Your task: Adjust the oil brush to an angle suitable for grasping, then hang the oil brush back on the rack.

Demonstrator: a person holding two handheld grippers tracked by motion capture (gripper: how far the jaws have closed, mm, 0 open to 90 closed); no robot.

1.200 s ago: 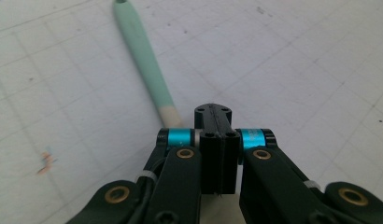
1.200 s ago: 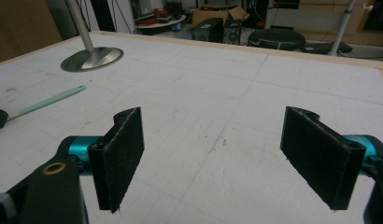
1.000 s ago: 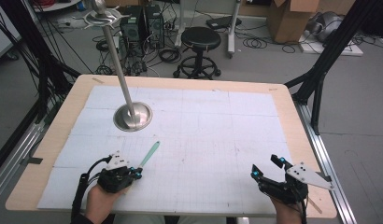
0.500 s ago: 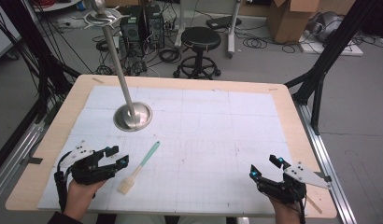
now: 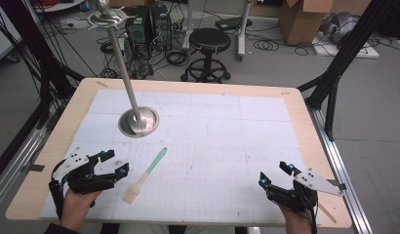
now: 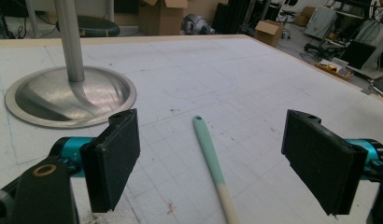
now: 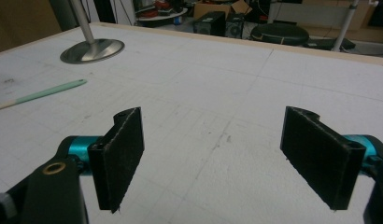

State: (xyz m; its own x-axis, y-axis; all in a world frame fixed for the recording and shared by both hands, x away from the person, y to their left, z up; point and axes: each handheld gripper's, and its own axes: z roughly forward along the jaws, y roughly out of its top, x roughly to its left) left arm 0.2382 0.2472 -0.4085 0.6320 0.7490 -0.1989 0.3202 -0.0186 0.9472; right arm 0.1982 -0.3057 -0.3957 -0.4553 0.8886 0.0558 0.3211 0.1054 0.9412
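Observation:
A brush with a mint-green handle and pale bristle end lies flat on the white gridded mat, front left of centre. My left gripper sits just left of it, clear of it. Its jaws have just been opening and stand wide with nothing between the pads. In the left gripper view the brush lies on the mat ahead of the left gripper. My right gripper rests open at the front right, far from the brush. The right gripper holds nothing, and the brush handle lies far to its left.
A metal stand with a round base and a tall pole rises at the back left of the mat. The wooden table rim borders the mat. A stool, boxes and cables stand on the floor behind.
The left gripper, shut on the brush a second ago, has opened and let it go. It drew back to the left, leaving the brush flat on the mat. The right gripper stayed put.

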